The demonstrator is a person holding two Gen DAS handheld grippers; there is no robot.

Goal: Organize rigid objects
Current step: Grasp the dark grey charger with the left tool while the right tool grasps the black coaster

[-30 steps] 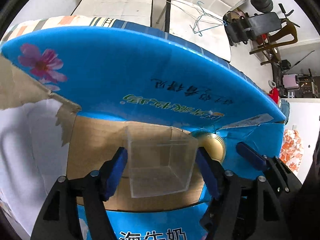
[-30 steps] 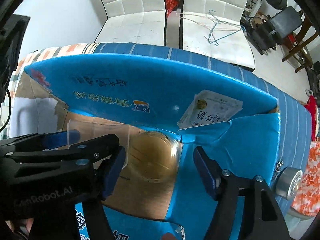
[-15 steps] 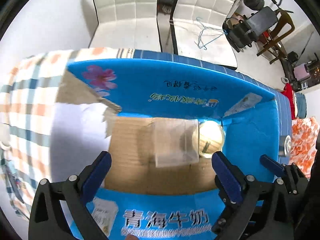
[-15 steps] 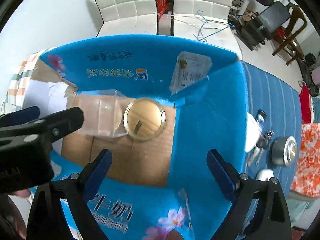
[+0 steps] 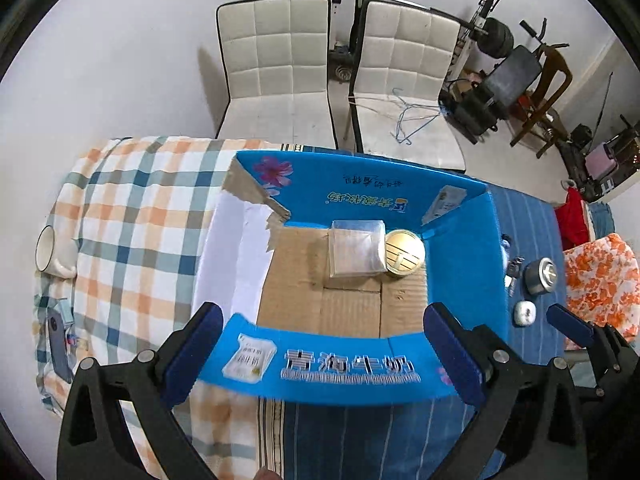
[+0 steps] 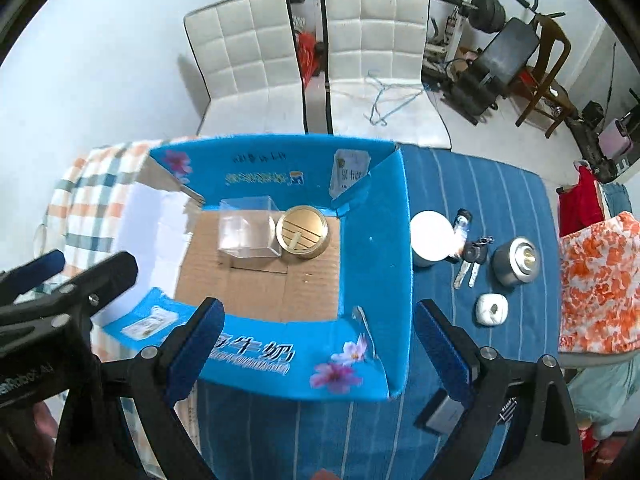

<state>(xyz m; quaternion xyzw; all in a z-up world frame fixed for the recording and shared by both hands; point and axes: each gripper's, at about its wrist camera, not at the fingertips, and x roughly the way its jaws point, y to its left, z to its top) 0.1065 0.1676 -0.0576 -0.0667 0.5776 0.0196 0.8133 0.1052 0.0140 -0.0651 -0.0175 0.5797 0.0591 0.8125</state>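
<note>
Both claws we hold spread and empty above the blue box (image 5: pixel 460 248): left claw (image 5: pixel 320 354), right claw (image 6: pixel 318 344). Inside, on the cardboard floor at the far wall, clear cube (image 6: pixel 248 232) touching gold tin (image 6: pixel 303 232). Outside, right: white cup (image 6: pixel 431 238), keys (image 6: pixel 472 258), grey canister (image 6: pixel 517 261) on striped desk (image 6: pixel 500 200).

1. Both wrist views are bright and evenly lit by soft, diffuse light.
2. Shadows are faint; the white chairs (image 5: pixel 276 72) cast soft grey shadows on the wall at their left.
3. Fisheye distortion bends straight edges, with black vignetting at the corners.
4. The blue box (image 6: pixel 372 240) is sharp; the near left tool (image 6: pixel 60 320) appears soft in the right view.
</note>
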